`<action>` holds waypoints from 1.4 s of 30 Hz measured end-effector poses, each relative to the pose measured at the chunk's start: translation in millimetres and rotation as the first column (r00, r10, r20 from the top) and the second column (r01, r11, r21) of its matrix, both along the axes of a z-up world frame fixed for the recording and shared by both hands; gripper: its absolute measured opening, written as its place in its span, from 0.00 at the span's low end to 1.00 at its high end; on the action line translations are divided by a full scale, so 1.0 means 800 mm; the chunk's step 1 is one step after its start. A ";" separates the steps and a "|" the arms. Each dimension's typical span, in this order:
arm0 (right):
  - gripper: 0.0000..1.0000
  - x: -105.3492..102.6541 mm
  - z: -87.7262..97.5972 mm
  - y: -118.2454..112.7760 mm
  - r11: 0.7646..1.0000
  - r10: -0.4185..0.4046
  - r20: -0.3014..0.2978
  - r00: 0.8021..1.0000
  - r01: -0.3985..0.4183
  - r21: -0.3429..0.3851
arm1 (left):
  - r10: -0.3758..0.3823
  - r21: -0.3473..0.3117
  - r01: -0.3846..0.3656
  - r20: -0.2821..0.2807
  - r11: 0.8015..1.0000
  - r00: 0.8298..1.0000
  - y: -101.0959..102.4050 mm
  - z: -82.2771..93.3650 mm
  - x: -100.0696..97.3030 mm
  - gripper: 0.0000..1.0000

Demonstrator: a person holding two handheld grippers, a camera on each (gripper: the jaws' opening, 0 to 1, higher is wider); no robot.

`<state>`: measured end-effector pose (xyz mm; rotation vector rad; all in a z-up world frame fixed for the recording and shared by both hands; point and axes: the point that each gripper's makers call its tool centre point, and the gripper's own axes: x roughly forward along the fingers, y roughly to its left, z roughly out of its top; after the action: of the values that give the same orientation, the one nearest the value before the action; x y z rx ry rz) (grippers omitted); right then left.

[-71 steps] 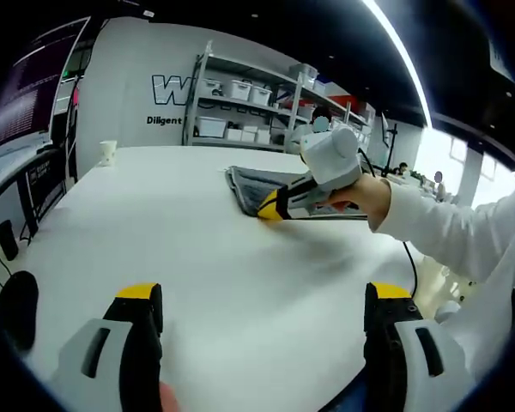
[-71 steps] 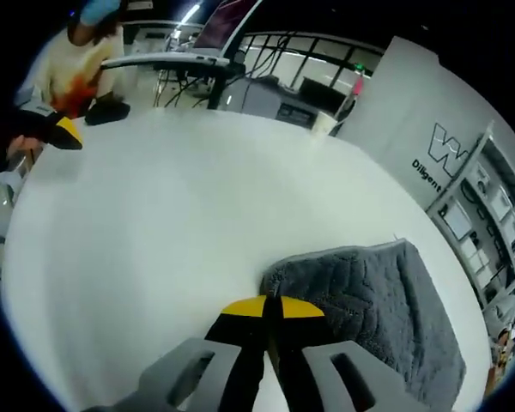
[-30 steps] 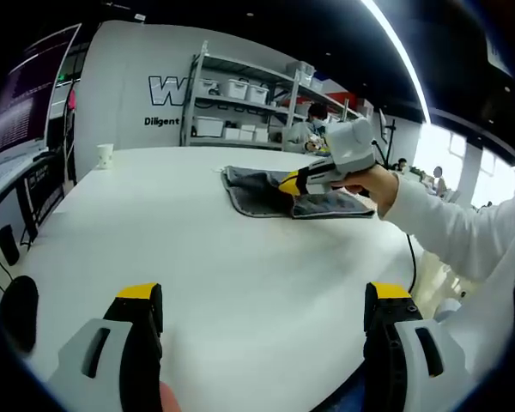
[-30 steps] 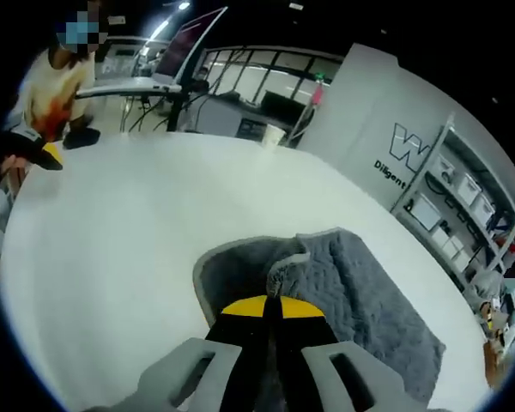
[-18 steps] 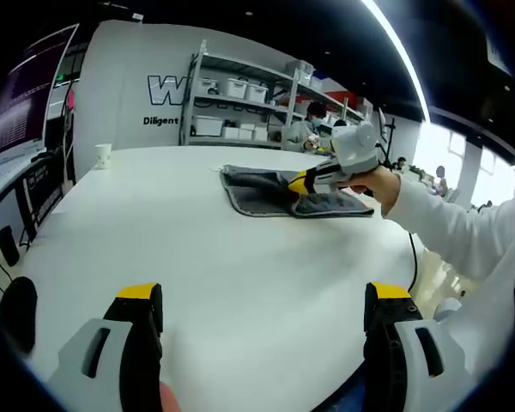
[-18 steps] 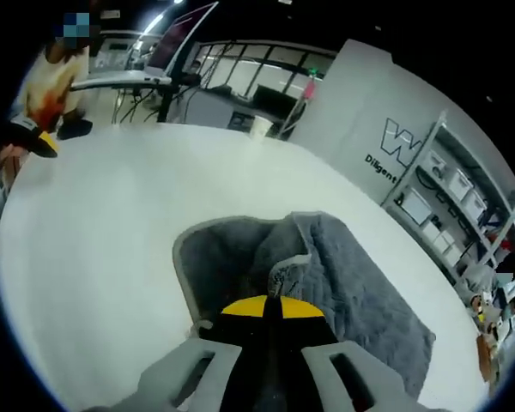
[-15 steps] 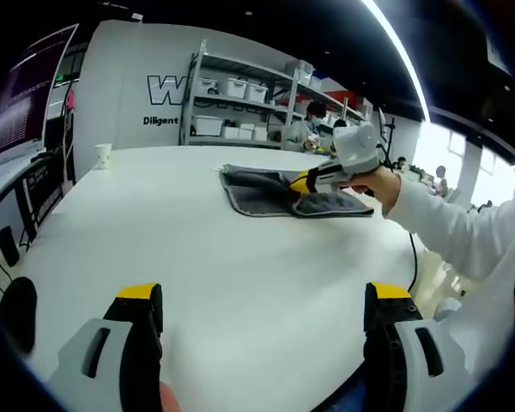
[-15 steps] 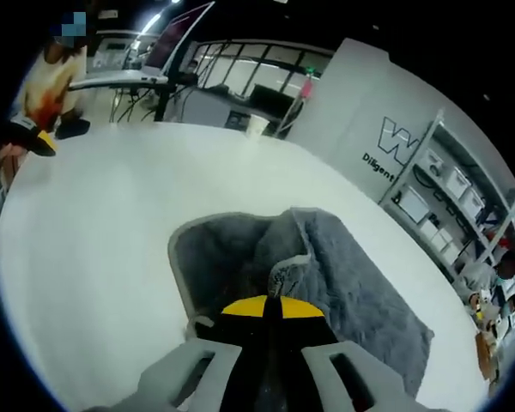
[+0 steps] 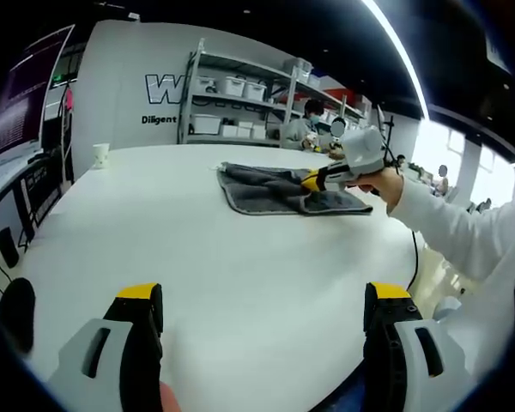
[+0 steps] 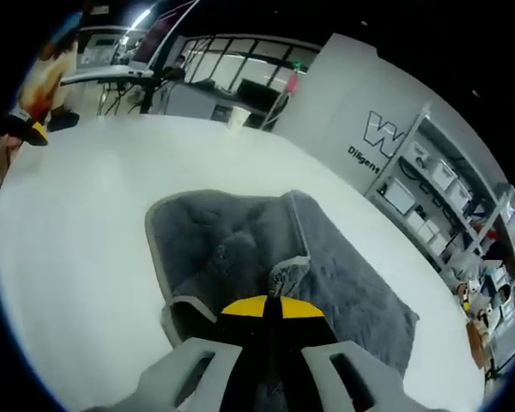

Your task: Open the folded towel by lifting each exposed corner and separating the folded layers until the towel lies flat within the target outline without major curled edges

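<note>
While the right gripper [image 10: 270,311] is clamping a towel [image 10: 240,249] corner, peeling it farther back than before, the fold is opening at twelve o'clock; the left gripper [image 9: 262,300] is waiting wide, holding nothing.

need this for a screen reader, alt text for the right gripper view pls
The right gripper, jaws shut, pinches a corner of a grey quilted towel and peels its top layer back over a white table. Shelves with storage bins stand behind.
</note>
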<state>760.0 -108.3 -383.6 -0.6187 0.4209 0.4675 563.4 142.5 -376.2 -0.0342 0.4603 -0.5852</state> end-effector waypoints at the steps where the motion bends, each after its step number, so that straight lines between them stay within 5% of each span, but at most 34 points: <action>1: 0.00 0.000 0.000 -0.002 1.000 -0.003 0.001 1.000 0.003 0.000 | 0.000 0.001 0.000 0.000 1.000 1.000 0.000 0.000 0.000 0.96; 42: 0.00 -0.007 -0.003 -0.110 0.985 -0.172 0.019 0.985 0.171 0.026 | -0.011 0.013 0.011 0.001 1.000 1.000 -0.008 0.000 -0.004 0.96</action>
<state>754.0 -196.7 -386.3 -0.5587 0.4436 0.3012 560.5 135.8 -376.2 -0.0189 0.4633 -0.5927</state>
